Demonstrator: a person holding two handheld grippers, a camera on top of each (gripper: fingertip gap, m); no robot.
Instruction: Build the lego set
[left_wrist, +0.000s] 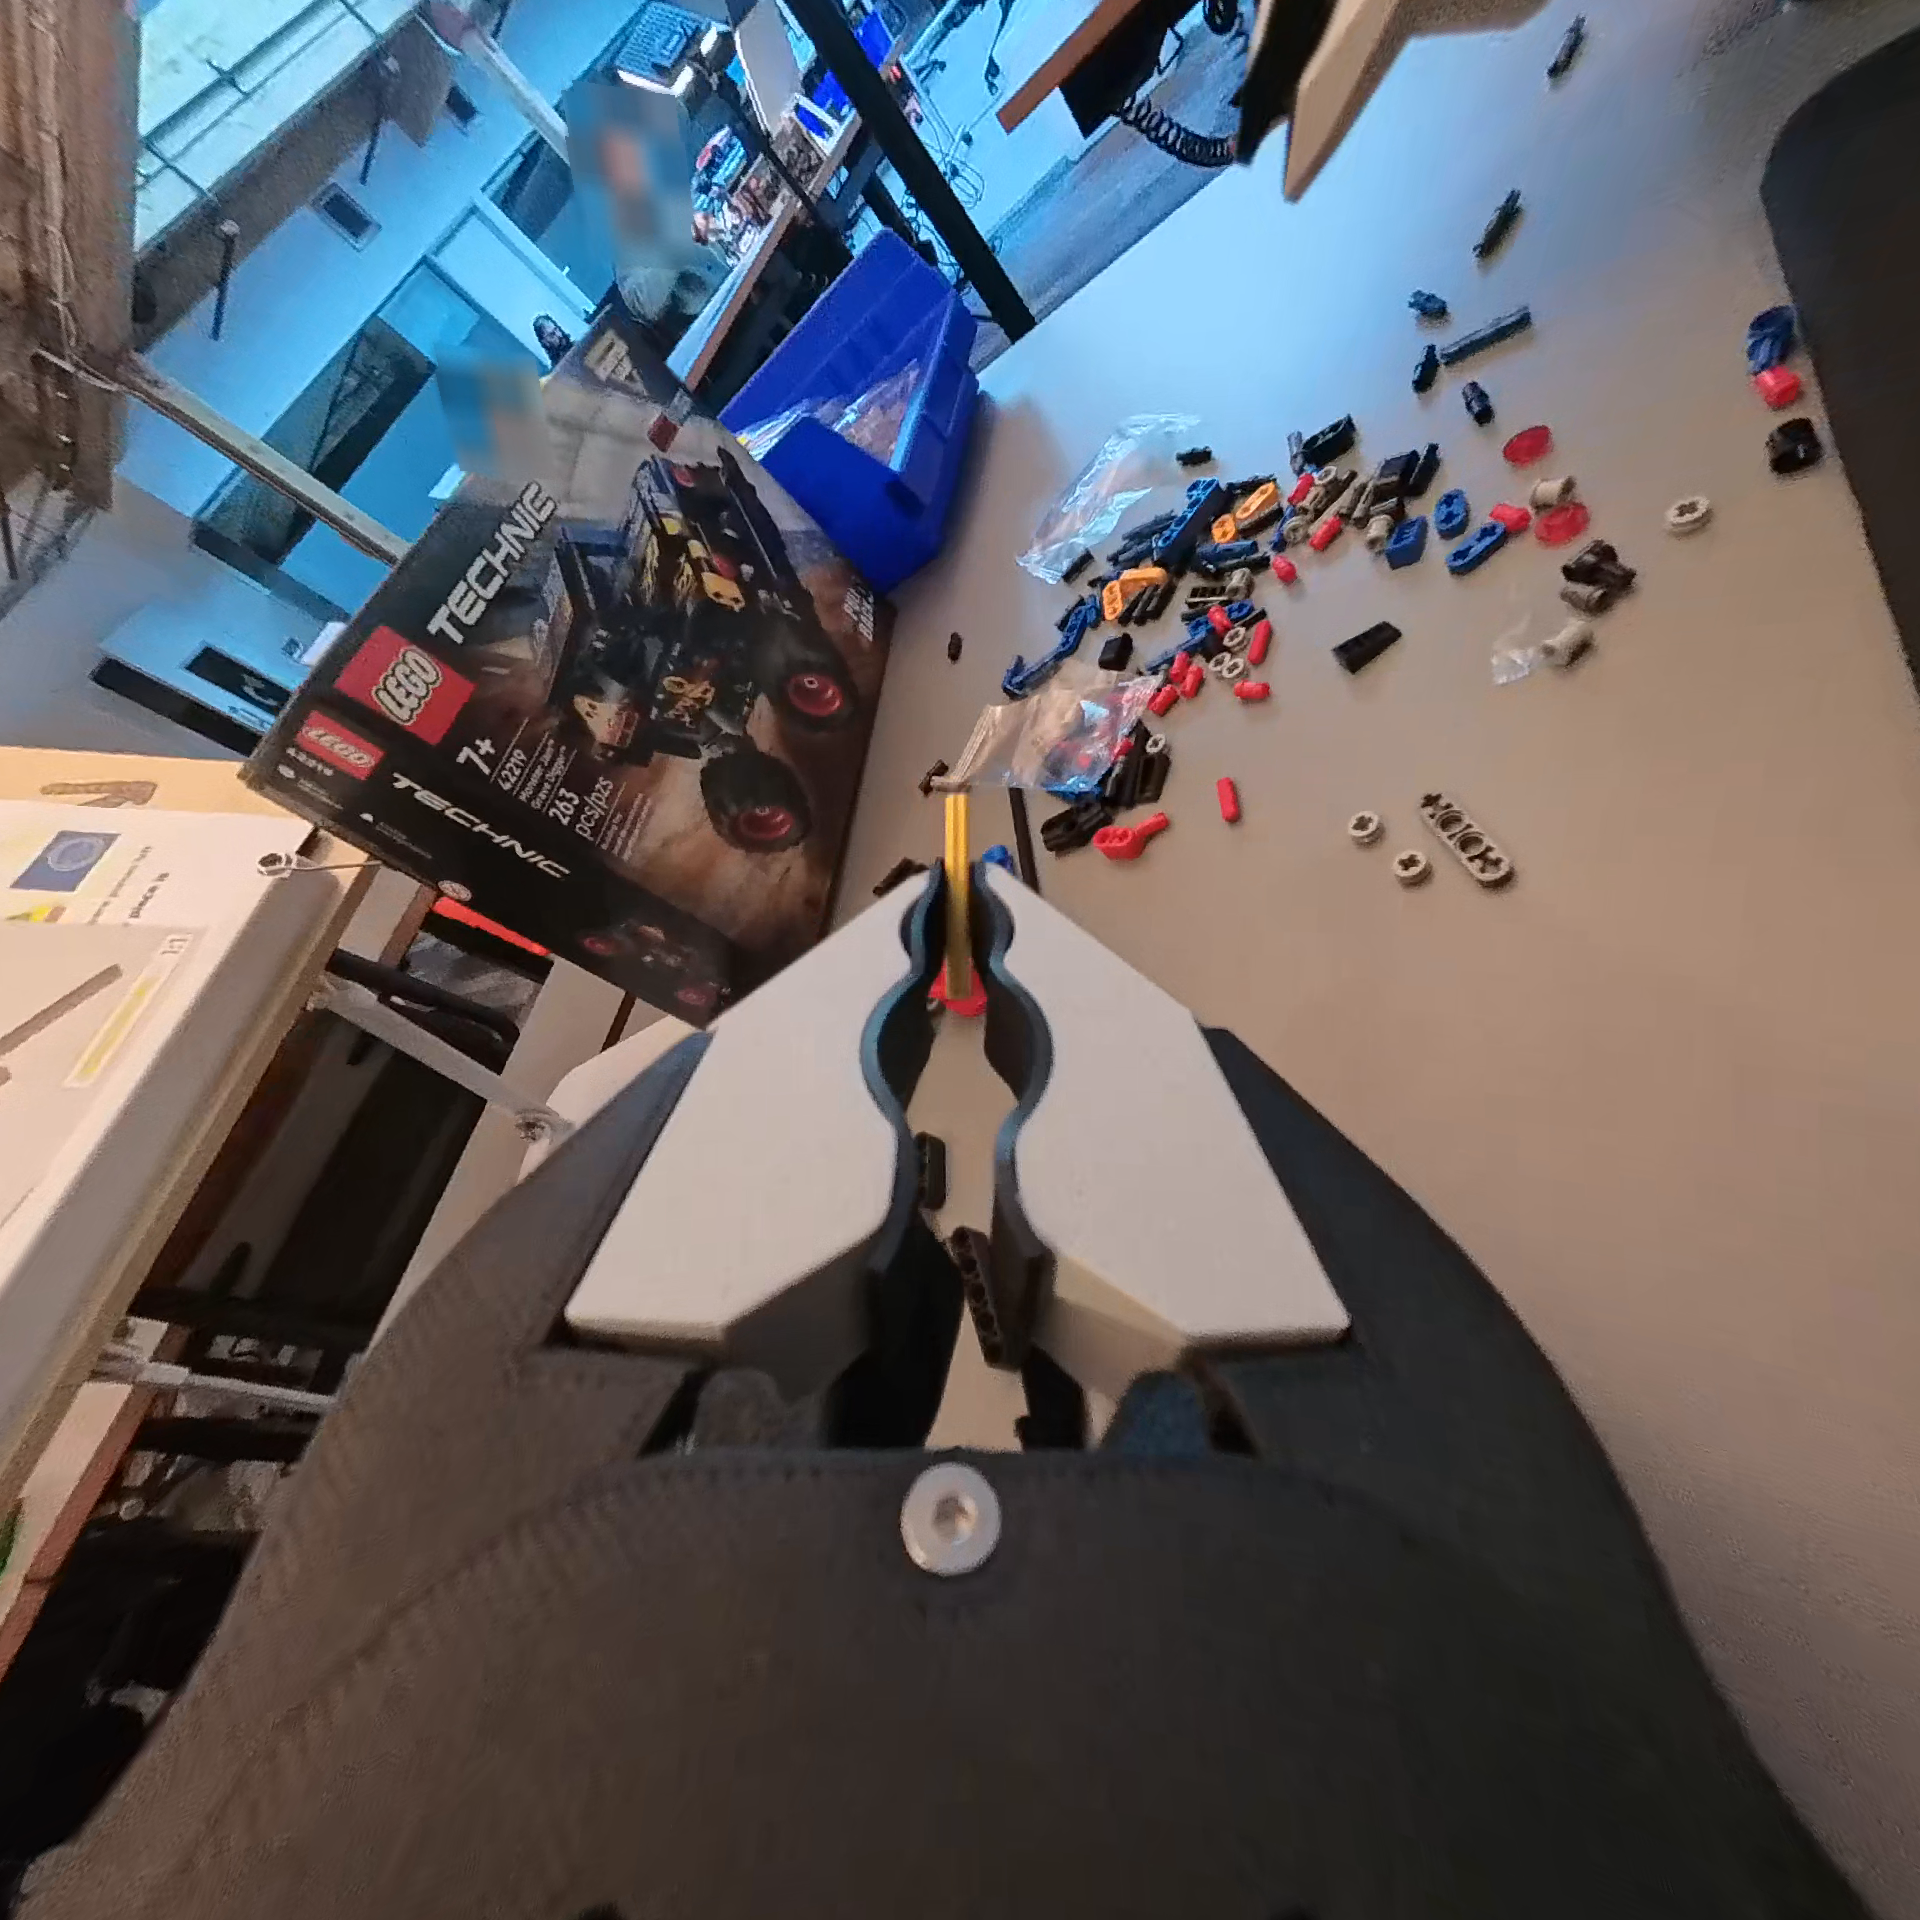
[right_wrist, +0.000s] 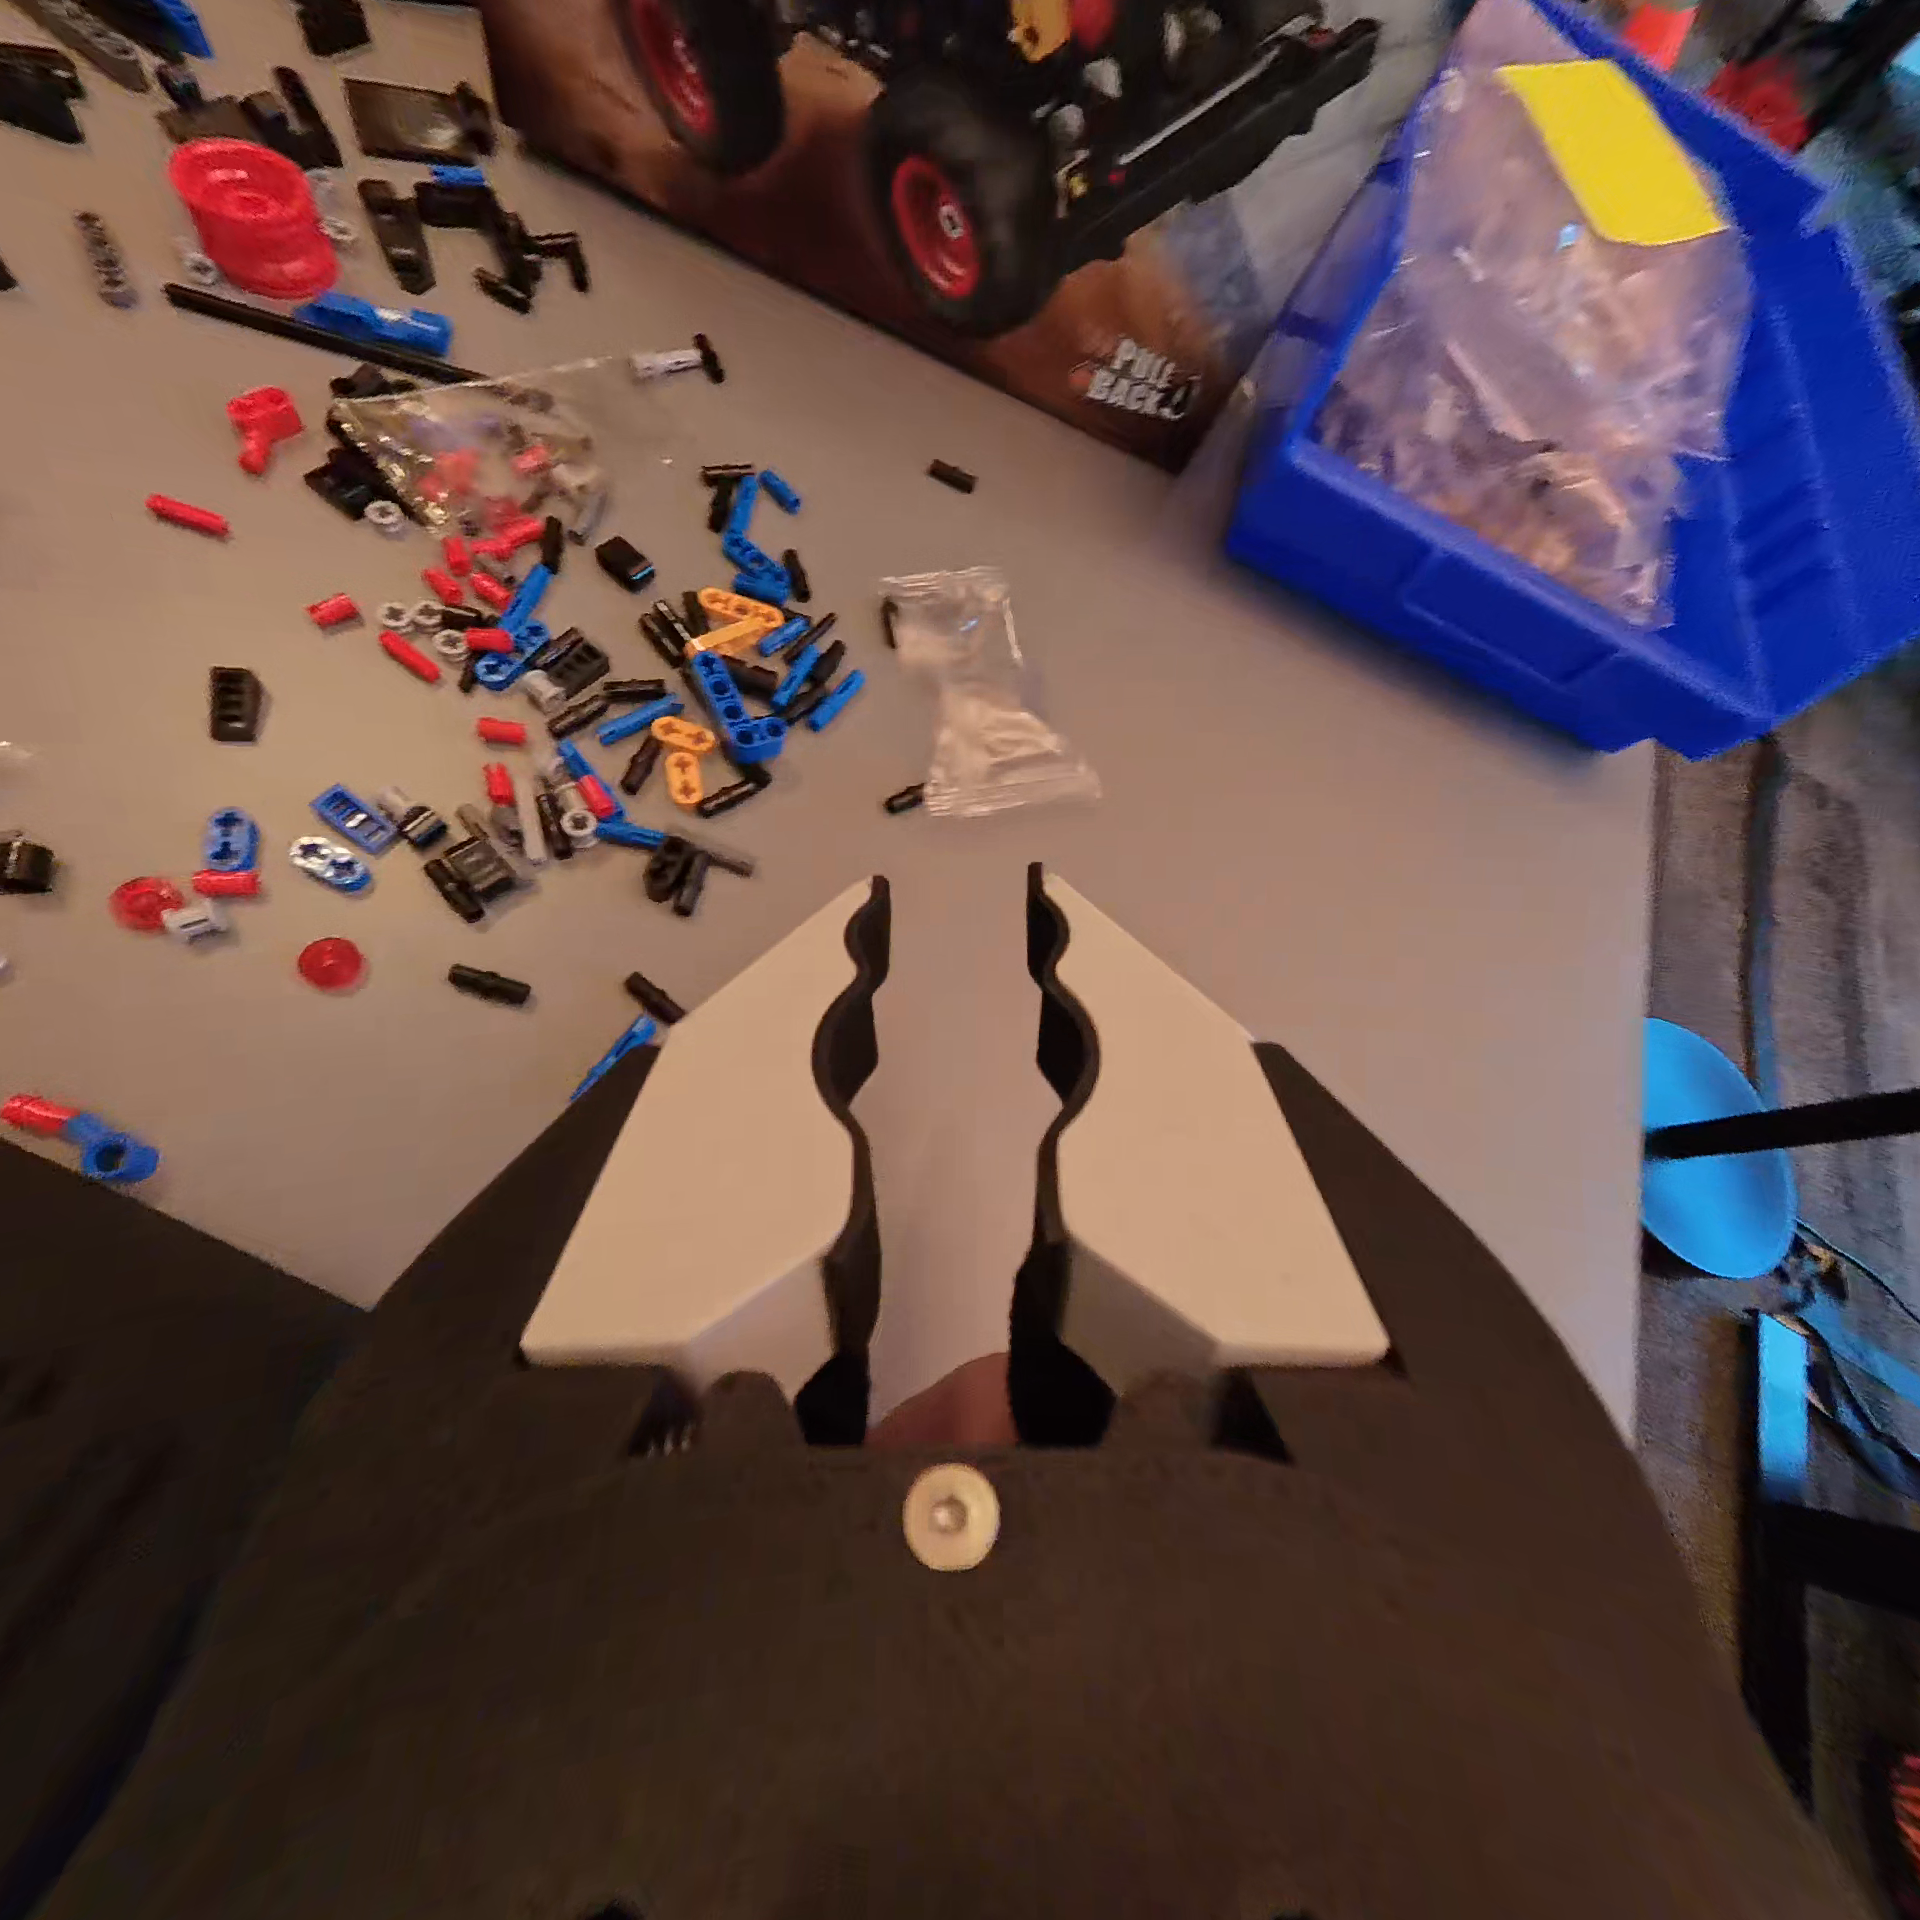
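My left gripper (left_wrist: 958, 883) is pinched tight on a yellow axle (left_wrist: 957, 844). Its long axis runs straight along the fingers toward 12 o'clock, w/ the far end sticking out past the tips; a red piece (left_wrist: 964, 1000) sits at its near end between the wavy dark pads (left_wrist: 891, 1023). The axle is a thin, smooth, straight rod.

My right gripper (right_wrist: 954, 883) is parted w/ a clear gap and nothing in it, hovering over bare grey table (right_wrist: 1299, 935).

Loose lego parts (right_wrist: 582, 665) lie at 10 o'clock from the right tips: small glossy plastic bits in red, blue, black and orange, mostly short pins and holed beams. A crinkled clear bag (right_wrist: 977, 707) lies at 12, a ribbed red wheel hub (right_wrist: 249, 213) far at 10. The cardboard lego box (left_wrist: 582, 707) stands at 11 of the left tips, and a blue plastic bin (right_wrist: 1621, 436) holding clear bags sits at 2 o'clock of the right.
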